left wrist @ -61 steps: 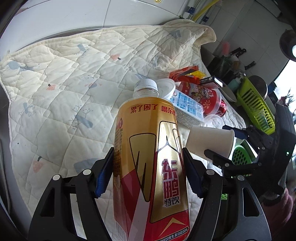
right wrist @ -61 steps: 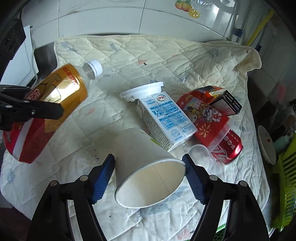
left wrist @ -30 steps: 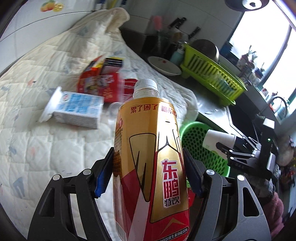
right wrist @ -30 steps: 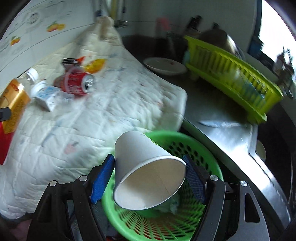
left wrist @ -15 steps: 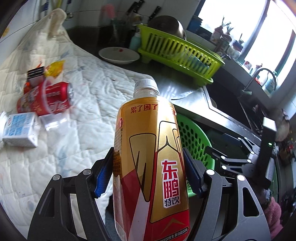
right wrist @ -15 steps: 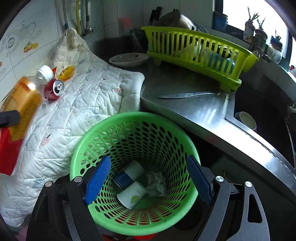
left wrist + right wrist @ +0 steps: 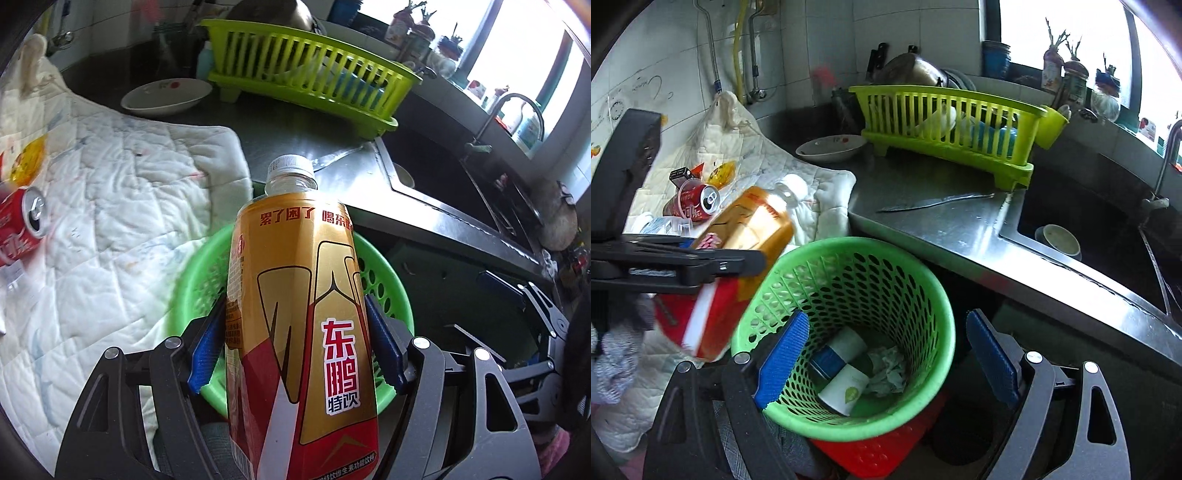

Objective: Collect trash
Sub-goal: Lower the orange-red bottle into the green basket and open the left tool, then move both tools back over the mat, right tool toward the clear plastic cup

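Observation:
My left gripper is shut on a gold and red drink bottle with a white cap, held over the rim of the green waste basket. The bottle also shows in the right wrist view, at the basket's left rim. My right gripper is open and empty above the green basket. A white paper cup, another cup and crumpled paper lie inside. A red soda can and a milk carton lie on the white quilt.
A steel counter carries a knife, a white dish and a yellow-green dish rack. A sink with a bowl lies to the right. A red object sits under the basket.
The right gripper dropped the paper cup into the basket and stands open. The left gripper carried the bottle from the quilt to over the basket.

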Available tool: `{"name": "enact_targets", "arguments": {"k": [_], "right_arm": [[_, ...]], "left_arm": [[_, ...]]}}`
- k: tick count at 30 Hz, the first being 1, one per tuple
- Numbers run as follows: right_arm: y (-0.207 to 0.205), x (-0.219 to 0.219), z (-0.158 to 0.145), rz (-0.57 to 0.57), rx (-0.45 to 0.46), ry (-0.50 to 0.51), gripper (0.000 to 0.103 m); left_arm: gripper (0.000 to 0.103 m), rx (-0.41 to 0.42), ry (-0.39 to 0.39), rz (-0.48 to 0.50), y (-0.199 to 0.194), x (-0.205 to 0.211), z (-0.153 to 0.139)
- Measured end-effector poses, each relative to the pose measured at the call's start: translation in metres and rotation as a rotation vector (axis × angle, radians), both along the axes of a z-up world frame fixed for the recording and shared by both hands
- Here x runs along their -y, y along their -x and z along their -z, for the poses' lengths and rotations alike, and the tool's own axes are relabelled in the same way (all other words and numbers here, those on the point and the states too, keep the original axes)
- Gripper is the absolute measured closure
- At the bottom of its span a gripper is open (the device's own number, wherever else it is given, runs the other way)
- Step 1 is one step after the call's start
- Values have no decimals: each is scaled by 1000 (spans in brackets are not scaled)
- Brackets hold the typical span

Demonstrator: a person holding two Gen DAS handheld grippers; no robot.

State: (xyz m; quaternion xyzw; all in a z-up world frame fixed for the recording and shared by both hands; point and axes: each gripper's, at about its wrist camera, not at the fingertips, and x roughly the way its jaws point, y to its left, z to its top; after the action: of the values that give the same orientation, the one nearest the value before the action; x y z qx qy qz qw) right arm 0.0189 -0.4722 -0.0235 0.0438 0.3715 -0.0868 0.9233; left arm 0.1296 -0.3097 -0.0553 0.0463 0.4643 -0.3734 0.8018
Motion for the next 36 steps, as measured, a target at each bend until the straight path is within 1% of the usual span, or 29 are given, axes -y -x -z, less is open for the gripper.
{"name": "enact_targets", "arguments": {"k": [1, 2, 4, 9, 17, 19, 26, 31, 36], "right_arm": [[2, 3, 0, 8, 5, -2, 19], [4, 5, 0, 13, 7, -7, 19], [7, 8, 1, 21, 8, -18, 19], [10, 8, 5, 18, -1, -27, 19], [4, -14, 1, -26, 12, -24, 19], [1, -22, -2, -43, 17, -22, 19], [-20, -54, -10, -116, 22, -18, 19], [-40, -85, -11, -182, 19, -25, 19], [-66, -115, -12, -247, 14, -55, 19]], "left_arm": [[31, -10, -1, 10, 0, 4, 3], [25, -24, 3, 16, -1, 7, 5], [20, -13, 26, 12, 1, 6, 5], [20, -6, 30, 5, 4, -5, 3], [20, 73, 12, -76, 11, -56, -8], [20, 74, 15, -100, 12, -73, -10], [20, 72, 13, -226, 9, -136, -11], [20, 58, 24, -337, 0, -188, -10], [20, 47, 31, -464, -10, -242, -8]]}}
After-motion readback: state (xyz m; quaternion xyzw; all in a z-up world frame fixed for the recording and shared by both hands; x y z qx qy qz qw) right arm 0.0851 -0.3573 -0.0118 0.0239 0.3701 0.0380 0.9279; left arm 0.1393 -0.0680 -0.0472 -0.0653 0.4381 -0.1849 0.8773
